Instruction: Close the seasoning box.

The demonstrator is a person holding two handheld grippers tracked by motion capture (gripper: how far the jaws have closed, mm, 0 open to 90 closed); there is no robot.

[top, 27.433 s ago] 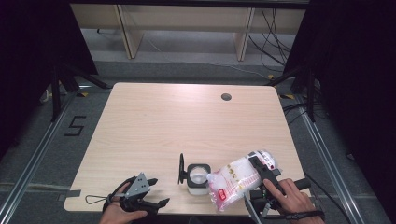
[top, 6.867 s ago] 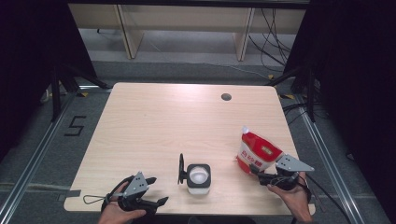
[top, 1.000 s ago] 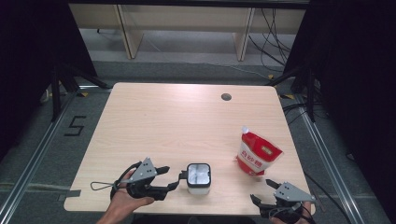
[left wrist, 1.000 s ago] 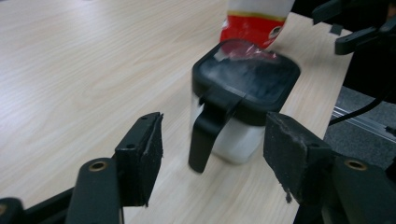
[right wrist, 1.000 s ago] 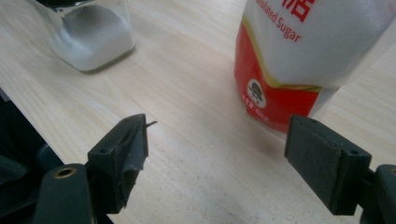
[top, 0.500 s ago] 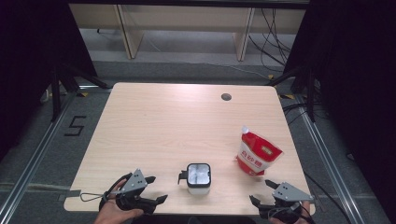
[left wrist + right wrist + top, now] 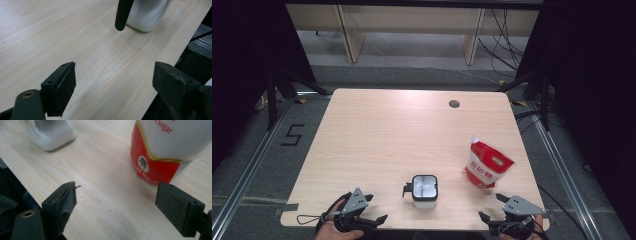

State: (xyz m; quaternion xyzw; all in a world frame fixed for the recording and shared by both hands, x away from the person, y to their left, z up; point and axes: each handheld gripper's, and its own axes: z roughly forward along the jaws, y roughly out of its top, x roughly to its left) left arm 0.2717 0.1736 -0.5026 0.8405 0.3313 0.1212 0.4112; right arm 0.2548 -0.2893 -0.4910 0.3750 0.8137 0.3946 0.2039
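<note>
A clear square container (image 7: 424, 189) with white grains in it stands near the table's front edge, with a black flap (image 7: 407, 189) on its left side. To its right a red and white sugar pouch (image 7: 488, 167) stands upright. My left gripper (image 7: 375, 208) lies at the front left edge, apart from the container (image 7: 147, 13) and its flap (image 7: 122, 15). Its jaws have just been opening with nothing between them (image 7: 113, 82). My right gripper (image 7: 490, 206) rests at the front right edge, short of the pouch (image 7: 170, 147). Its jaws have also just widened around nothing (image 7: 116, 202).
The light wooden table (image 7: 387, 135) has a round cable hole (image 7: 454, 104) at the back right. Both hands rest at its near edge. Beyond the table lie grey floor, metal rails, cables and wooden shelving.
My left gripper has drawn back from the container's black flap to the near left table edge, sunk lower and opened wider. The right gripper stays where it was.
</note>
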